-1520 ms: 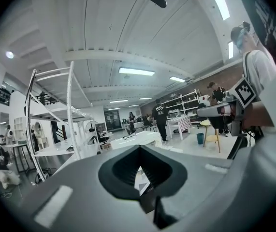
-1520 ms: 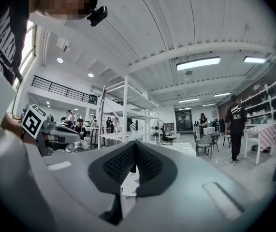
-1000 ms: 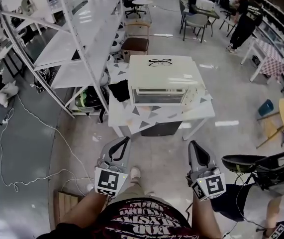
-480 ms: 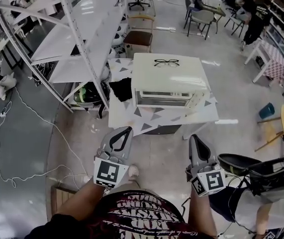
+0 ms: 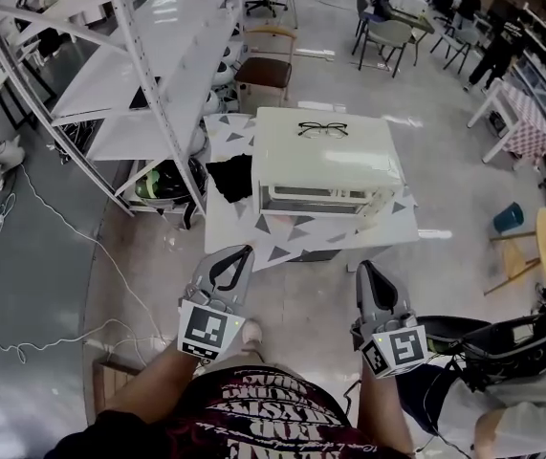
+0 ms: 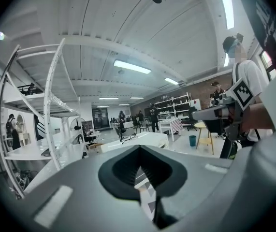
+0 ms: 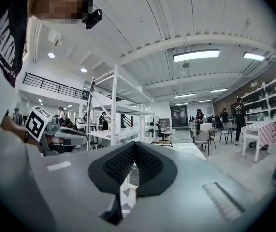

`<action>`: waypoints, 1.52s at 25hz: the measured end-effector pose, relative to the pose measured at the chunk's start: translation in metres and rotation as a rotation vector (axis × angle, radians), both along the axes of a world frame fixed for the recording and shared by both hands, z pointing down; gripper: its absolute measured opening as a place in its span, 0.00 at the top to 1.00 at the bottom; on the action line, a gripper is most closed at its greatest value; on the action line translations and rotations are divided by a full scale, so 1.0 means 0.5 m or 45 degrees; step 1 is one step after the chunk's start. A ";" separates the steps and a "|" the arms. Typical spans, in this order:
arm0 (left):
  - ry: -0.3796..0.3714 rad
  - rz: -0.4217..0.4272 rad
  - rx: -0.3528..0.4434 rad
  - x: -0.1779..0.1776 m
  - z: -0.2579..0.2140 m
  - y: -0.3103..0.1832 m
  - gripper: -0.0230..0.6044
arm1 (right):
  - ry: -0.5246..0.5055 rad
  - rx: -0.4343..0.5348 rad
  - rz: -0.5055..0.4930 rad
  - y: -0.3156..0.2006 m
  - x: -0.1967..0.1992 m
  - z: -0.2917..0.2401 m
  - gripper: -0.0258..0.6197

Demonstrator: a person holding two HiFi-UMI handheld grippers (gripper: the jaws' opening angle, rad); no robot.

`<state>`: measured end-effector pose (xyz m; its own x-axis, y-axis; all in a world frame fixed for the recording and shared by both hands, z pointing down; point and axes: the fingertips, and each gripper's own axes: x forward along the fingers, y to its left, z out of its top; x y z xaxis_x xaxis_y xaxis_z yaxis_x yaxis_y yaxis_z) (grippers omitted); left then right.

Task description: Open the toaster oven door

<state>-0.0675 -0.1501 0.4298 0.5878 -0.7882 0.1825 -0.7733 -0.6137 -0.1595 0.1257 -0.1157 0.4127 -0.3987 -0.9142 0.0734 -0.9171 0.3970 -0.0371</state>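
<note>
A person stands on a workshop floor with a two-jaw gripper in each hand, facing a white toaster oven that sits on a small white table patterned with grey triangles. The oven's glass door faces the person and is shut. A pair of dark-framed glasses lies on the oven's flat top, and a black object rests on the table just beside the oven's left side. The left gripper and the right gripper are held side by side over the bare floor, both pointing toward the table and well apart from the oven. Each gripper's own view shows its jaws brought together at the tips with nothing between them, only the hollow between the ribbed black pads of the left and those of the right. A tall white shelving rack stands to the left of the table, a brown-seated chair is behind it, and a blue bin sits on the floor off to the right.
</note>
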 end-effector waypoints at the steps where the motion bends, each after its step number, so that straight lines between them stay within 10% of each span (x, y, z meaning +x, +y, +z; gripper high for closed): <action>1: 0.003 0.004 -0.001 0.000 0.000 -0.006 0.96 | 0.005 -0.001 0.001 -0.005 -0.002 -0.002 0.92; 38: 0.029 0.004 -0.282 0.029 0.116 -0.236 0.96 | 0.125 -0.007 -0.027 -0.196 -0.006 -0.015 0.92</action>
<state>-0.0529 -0.2682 0.4880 0.5959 -0.7286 0.3377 -0.7734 -0.6339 -0.0030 0.1226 -0.2135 0.4053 -0.4085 -0.9051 0.1179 -0.9078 0.4163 0.0503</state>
